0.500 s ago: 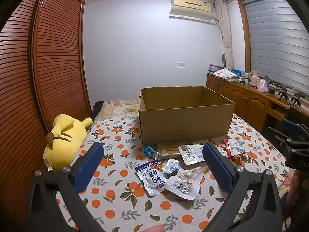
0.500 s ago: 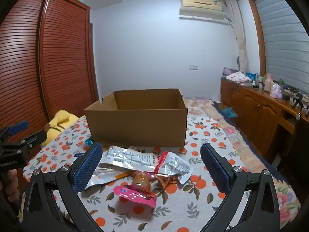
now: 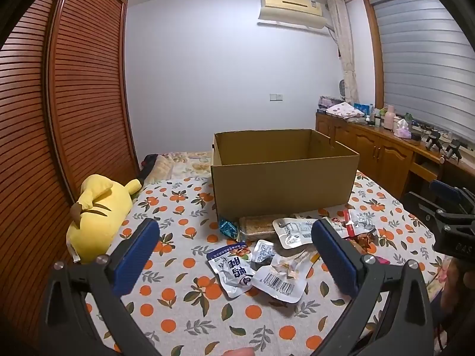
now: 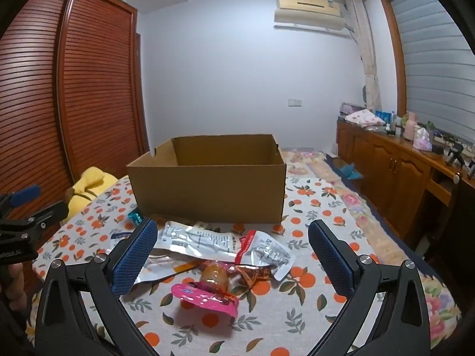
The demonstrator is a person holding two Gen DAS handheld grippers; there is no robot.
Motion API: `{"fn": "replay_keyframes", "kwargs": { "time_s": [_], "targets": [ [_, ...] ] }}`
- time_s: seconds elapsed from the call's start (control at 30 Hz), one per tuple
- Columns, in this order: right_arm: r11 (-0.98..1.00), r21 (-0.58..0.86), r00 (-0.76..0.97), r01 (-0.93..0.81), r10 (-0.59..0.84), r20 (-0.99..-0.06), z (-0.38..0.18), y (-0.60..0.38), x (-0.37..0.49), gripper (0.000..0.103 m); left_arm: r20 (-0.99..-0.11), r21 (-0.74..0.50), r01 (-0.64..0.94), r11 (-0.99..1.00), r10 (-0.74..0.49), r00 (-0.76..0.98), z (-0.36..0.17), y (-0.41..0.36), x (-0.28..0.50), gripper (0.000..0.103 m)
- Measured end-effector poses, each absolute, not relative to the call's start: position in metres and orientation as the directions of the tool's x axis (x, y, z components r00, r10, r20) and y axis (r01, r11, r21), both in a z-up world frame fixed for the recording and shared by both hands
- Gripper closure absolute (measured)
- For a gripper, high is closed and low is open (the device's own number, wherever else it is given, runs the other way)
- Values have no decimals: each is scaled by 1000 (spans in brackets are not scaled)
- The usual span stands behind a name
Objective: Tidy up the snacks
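Note:
An open cardboard box (image 3: 282, 187) stands on the orange-print cloth; it also shows in the right wrist view (image 4: 207, 190). Snack packets lie in front of it: a white and blue pouch (image 3: 233, 267), a barcode packet (image 3: 282, 281), a brown bar (image 3: 256, 227), a teal candy (image 3: 227, 227). The right wrist view shows a pink packet (image 4: 207, 296), a red-topped silver pouch (image 4: 264, 249) and a long silver pouch (image 4: 196, 238). My left gripper (image 3: 234, 255) is open above the pouches. My right gripper (image 4: 230, 255) is open above the pink packet. Both are empty.
A yellow plush toy (image 3: 95, 210) lies at the left edge of the bed. A slatted wooden wardrobe (image 3: 59, 118) stands at the left. A wooden sideboard (image 3: 380, 154) with clutter runs along the right wall.

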State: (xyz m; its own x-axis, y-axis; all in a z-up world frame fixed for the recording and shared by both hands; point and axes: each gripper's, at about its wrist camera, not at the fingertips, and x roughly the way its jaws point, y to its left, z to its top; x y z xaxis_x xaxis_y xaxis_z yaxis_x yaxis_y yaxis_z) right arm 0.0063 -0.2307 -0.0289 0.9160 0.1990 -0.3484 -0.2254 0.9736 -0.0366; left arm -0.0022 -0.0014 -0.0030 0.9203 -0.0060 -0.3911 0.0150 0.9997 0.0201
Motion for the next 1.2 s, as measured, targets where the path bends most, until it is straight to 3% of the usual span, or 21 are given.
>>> {"fn": "replay_keyframes", "kwargs": {
  "time_s": [1.2],
  "targets": [
    [974,-30,918,-225,202,-341,-27,-233,4,0,-387,16,4,1000,2,922,0,4,-5,0]
  ]
}}
